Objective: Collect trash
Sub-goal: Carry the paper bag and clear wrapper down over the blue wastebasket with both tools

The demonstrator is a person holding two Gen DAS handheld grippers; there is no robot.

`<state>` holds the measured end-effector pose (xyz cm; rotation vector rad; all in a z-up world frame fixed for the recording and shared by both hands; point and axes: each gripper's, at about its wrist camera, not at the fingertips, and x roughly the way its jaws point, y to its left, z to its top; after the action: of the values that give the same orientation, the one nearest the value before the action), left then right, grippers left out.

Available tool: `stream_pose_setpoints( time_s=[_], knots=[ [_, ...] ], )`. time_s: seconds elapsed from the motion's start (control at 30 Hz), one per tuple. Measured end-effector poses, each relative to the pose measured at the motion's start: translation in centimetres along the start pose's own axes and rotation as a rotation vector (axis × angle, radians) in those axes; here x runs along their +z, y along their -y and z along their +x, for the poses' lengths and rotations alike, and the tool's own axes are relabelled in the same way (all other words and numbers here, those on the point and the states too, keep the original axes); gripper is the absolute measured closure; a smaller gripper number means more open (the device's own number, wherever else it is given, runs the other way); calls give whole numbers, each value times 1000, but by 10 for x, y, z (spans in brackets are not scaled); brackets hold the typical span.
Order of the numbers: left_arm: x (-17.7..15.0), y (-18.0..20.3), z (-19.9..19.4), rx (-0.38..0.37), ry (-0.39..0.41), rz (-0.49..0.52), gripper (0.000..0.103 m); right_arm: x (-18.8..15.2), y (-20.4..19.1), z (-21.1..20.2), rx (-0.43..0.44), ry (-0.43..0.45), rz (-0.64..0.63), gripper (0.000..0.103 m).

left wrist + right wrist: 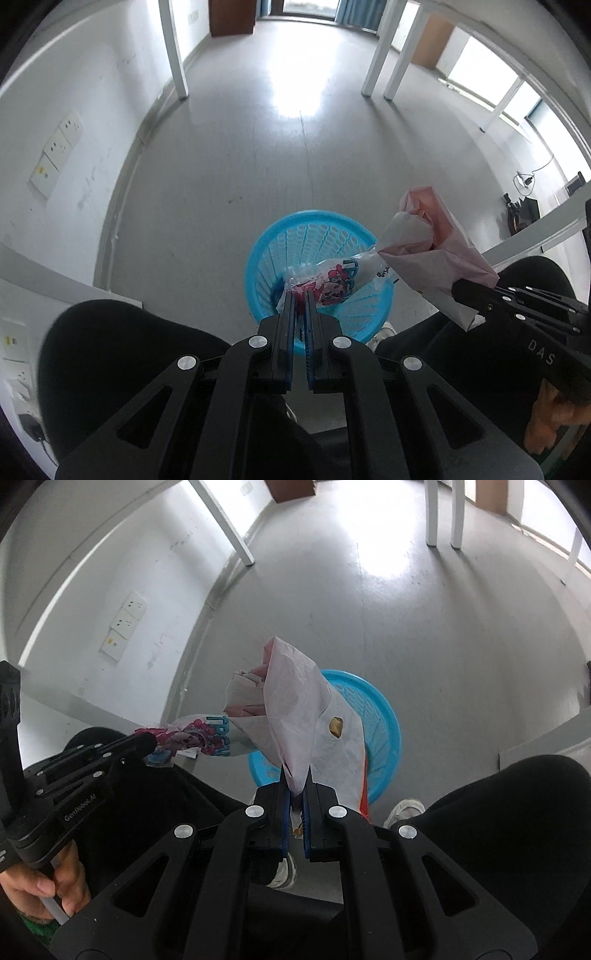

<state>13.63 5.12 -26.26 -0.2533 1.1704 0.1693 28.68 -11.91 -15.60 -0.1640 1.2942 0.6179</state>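
We read "DAS" on the right gripper (466,291) and "GenRobot.AI" on the left gripper (147,743); blue letters on the printed plastic wrapper (334,282) are too curved to make out. Left gripper pinches that wrapper over the blue basket (266,251), its long axis running far-right. Right gripper pinches a pale pink paper bag (295,716) pointing far; only its own view shows the bag's yellowish spot (335,724), perhaps a stain.
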Motion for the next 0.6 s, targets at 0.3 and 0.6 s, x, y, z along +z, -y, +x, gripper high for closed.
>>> stream_pose_setpoints(
  time_s=[0.3,0.6],
  knots=[
    [14,0,48,6,-112,-36,99,20,8,48,-28,-93,56,99],
    [26,0,97,20,-219,-87,99,36,15,91,-68,-167,67,99]
  ],
)
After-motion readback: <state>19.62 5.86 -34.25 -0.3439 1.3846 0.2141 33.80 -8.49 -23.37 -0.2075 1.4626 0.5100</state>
